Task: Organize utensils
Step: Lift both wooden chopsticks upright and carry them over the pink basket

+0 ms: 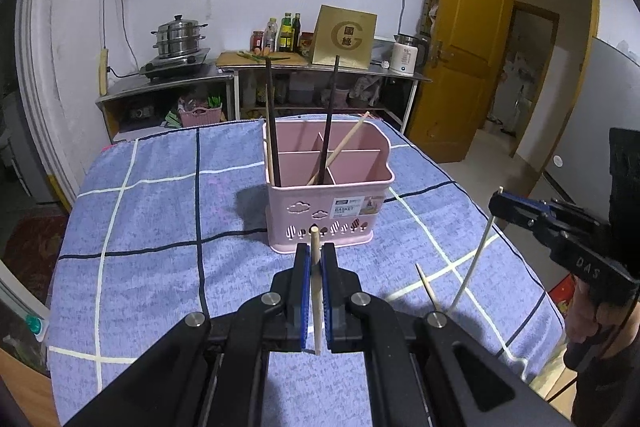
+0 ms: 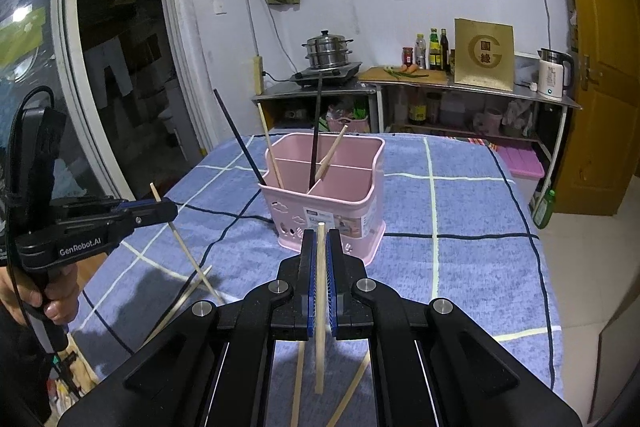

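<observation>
Chopsticks are held in both grippers. Seen from the left wrist, the left gripper (image 1: 316,267) is clamped on a pale wooden chopstick (image 1: 316,291) pointing toward the pink basket (image 1: 328,215), which stands on the blue checked cloth (image 1: 160,227) with dark and pale chopsticks already in its compartments. Seen from the right wrist, the right gripper (image 2: 320,259) is closed on a second pale chopstick (image 2: 320,307), and more loose chopsticks (image 2: 298,383) are seen lying on the cloth beneath it.
</observation>
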`<state>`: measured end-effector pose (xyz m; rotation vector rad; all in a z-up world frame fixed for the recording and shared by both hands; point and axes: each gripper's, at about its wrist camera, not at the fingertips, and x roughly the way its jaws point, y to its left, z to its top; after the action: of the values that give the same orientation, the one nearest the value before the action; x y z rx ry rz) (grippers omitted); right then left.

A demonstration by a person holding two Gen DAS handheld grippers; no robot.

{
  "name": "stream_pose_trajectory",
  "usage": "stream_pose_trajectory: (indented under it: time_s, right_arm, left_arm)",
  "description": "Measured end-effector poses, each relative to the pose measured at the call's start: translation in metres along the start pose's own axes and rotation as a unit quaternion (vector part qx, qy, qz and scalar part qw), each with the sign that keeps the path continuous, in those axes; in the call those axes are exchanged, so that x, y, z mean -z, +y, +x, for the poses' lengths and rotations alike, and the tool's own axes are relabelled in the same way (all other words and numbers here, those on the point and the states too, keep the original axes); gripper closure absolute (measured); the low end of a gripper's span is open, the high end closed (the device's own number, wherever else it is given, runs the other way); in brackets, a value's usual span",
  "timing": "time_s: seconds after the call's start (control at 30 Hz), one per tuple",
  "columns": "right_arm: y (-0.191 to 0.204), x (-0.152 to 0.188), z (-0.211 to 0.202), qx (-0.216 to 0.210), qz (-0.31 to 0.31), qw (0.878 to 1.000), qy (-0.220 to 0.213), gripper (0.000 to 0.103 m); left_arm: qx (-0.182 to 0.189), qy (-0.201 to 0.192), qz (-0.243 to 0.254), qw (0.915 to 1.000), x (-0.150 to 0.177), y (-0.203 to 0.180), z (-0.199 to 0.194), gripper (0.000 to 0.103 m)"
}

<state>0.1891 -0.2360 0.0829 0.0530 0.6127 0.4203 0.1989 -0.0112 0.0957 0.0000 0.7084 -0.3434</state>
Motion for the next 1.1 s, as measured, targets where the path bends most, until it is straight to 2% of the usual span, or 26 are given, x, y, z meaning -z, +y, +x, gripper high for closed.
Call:
stream_pose_trajectory:
  time_s: [0.43,0.73,1.1]
  right_arm:
    - [0.01,-0.02,-0.011,0.003,-0.01,1.0,-0.03,0.099]
    - [0.022,-0.051,-0.011,0.0,-0.026,0.998,-0.06,0.099]
    - [0.028,-0.1,-0.006,-0.013,-0.028,0.994,-0.102,0.099]
  left_arm:
    - [0.002,-0.017,0.006,0.9998,-0.015,-0.004,-0.016,0.098]
    - [0.0,-0.036,0.01,0.9993,-0.052,-0.007,-0.024,0.098]
    - [-0.008,-0.073,0.001,0.9973,-0.116,0.001,-0.023,0.098]
